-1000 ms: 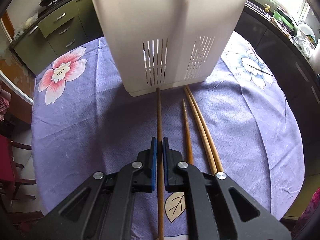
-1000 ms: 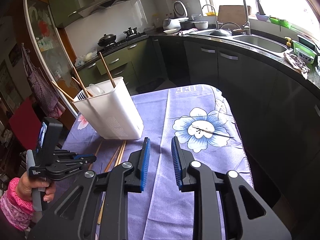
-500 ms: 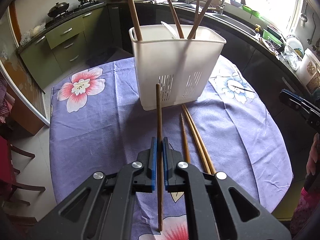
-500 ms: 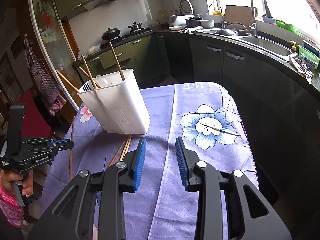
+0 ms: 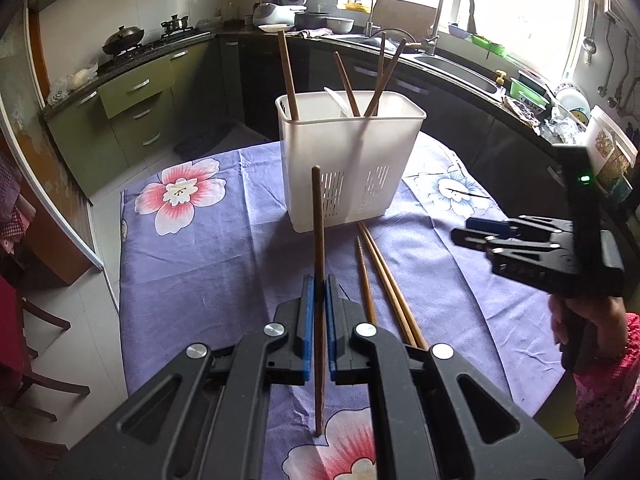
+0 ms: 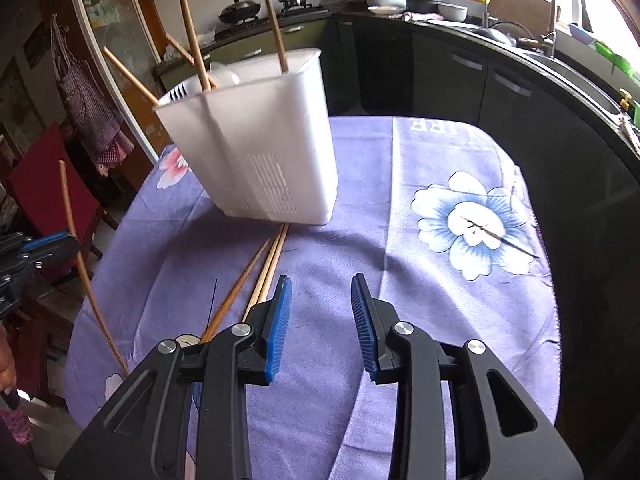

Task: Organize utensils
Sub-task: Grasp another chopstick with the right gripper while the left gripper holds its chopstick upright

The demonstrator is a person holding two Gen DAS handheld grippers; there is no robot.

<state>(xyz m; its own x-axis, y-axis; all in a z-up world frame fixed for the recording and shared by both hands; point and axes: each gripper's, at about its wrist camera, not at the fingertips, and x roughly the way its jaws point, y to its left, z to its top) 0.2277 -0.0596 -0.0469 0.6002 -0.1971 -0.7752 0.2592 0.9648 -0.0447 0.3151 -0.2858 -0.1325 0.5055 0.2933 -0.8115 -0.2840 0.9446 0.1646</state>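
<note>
A dark wooden chopstick [image 5: 318,240] is clamped between the blue pads of the left gripper [image 5: 318,292], in front of the white utensil holder [image 5: 348,160]. The right gripper [image 6: 320,304] is held apart and empty; three chopsticks [image 6: 260,276] are lying on the purple tablecloth [image 6: 400,300] just beside its left finger.

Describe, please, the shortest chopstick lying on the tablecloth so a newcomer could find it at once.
Start at the white utensil basket standing on the purple floral tablecloth. Three chopsticks lie on the cloth just in front of it. The one you want lies alone, left of the touching pair in the left wrist view; it is darker and its tip stops short of the basket.
</note>
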